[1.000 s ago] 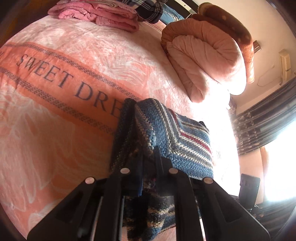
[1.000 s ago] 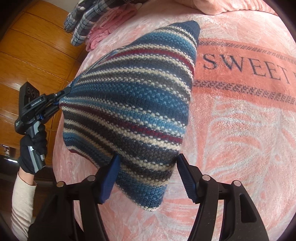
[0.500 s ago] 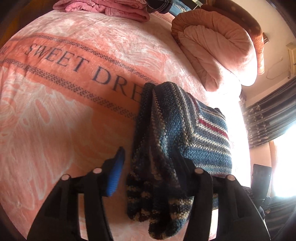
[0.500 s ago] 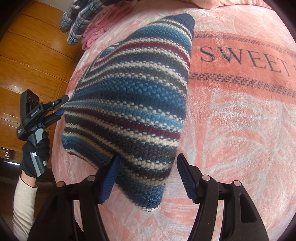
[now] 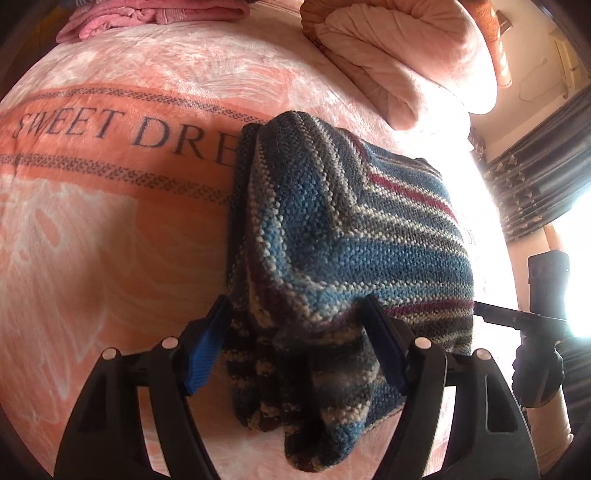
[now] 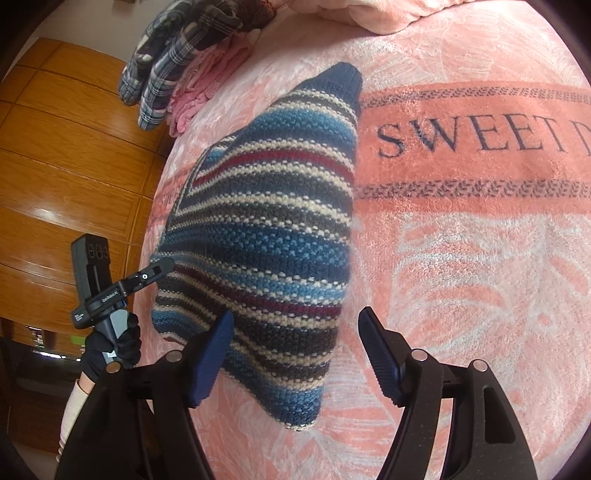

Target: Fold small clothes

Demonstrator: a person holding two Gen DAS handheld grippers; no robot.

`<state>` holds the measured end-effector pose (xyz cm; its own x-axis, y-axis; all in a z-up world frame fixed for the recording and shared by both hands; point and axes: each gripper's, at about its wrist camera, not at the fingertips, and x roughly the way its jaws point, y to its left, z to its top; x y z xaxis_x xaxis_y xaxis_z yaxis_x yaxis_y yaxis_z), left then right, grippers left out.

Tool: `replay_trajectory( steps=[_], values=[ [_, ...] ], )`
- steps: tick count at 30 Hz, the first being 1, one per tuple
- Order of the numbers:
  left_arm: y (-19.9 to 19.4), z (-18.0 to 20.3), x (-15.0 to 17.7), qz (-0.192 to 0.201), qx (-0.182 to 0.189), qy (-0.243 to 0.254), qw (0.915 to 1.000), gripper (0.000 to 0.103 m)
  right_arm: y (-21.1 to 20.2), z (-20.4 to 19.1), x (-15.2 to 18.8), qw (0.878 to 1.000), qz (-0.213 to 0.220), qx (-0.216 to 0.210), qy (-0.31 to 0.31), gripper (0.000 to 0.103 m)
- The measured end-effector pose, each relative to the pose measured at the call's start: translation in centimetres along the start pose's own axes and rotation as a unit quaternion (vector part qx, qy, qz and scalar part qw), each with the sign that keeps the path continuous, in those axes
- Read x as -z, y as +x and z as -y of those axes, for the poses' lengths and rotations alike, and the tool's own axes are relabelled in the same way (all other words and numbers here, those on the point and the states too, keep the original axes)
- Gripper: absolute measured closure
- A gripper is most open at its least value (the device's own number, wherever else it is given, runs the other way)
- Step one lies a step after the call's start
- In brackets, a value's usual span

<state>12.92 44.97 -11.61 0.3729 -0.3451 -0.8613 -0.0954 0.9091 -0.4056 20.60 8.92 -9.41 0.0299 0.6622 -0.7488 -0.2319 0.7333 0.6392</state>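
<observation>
Left-wrist view: the peach blanket (image 5: 110, 229) lettered "SWEET DRE…" fills the field, its rolled pink quilt (image 5: 406, 55) at 1 o'clock and a pile of pink clothes (image 5: 155, 14) at 11 o'clock. The striped knit sweater (image 5: 351, 236), folded into a thick bundle, lies on the blanket from centre toward 5 o'clock. My left gripper (image 5: 295, 350), which was clamped on the bundle's near edge a second ago, now stands wide, pads flanking the slack knit without pinching it. Right-wrist view: the sweater (image 6: 266, 236) lies flat from 12 toward 6 o'clock; my right gripper (image 6: 295, 350) is likewise spread wide, one pad over the hem and the other over bare blanket. Released on both sides, this fold appears set down, ready for smoothing or stacking.
</observation>
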Motion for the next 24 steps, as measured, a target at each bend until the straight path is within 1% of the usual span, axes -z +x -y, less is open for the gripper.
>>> replay_trajectory(
  steps=[2,3,7,10,11,12,14,15,17,18,19,21,23,24],
  values=[
    [0.8,-0.4,0.0,-0.006,0.009,-0.007,0.9999,0.03,0.4,-0.1,-0.2,1.0,-0.002,-0.002,-0.001,0.032],
    [1.1,-0.5,0.0,-0.007,0.013,-0.009,0.9999,0.026,0.6,0.0,-0.3,1.0,-0.003,-0.002,-0.001,0.032],
    [1.9,-1.2,-0.1,-0.004,0.041,-0.025,0.9988,0.018,1.7,0.3,-1.0,1.0,-0.009,-0.01,0.001,0.03],
    [2.0,-1.5,-0.2,-0.002,0.067,-0.042,0.9969,0.017,3.2,0.4,-1.8,1.0,-0.014,-0.019,0.005,0.026],
    [2.0,-1.7,-0.2,-0.005,0.078,-0.042,0.9961,0.017,3.6,0.5,-2.0,1.0,-0.016,-0.024,0.008,0.025],
    [1.9,-1.7,-0.1,-0.006,0.085,-0.04,0.9956,0.017,4.1,0.6,-2.3,0.999,-0.016,-0.027,0.011,0.021],
    [1.7,-1.8,0.1,-0.011,0.094,-0.036,0.9949,0.017,4.8,0.5,-2.6,0.999,-0.016,-0.028,0.01,0.018],
    [1.9,-1.8,0.1,-0.018,0.091,-0.031,0.9952,0.017,5.1,0.5,-2.7,0.999,-0.016,-0.027,0.008,0.017],
    [3.0,-1.2,0.3,-0.04,0.056,-0.012,0.9976,0.017,6.1,0.5,-3.0,0.999,-0.019,-0.035,0.012,0.012],
    [3.5,-1.0,0.4,-0.039,0.045,-0.004,0.9982,0.013,6.9,0.5,-3.2,0.999,-0.026,-0.044,0.019,0.009],
    [3.9,-0.8,0.4,-0.037,0.041,-0.003,0.9985,0.007,7.6,0.7,-3.3,0.998,-0.032,-0.051,0.028,0.008],
    [4.2,-0.5,0.4,-0.03,0.034,-0.01,0.9989,0.005,8.3,0.6,-3.3,0.998,-0.028,-0.053,0.031,0.005],
    [4.1,-0.3,0.4,-0.026,0.03,-0.015,0.9991,0.006,8.4,-0.2,-3.3,0.999,-0.027,-0.042,0.013,0.008],
    [3.9,-0.2,0.4,-0.024,0.034,-0.013,0.999,0.016,8.3,-0.4,-3.3,0.999,-0.026,-0.038,0.009,0.014]
  ],
)
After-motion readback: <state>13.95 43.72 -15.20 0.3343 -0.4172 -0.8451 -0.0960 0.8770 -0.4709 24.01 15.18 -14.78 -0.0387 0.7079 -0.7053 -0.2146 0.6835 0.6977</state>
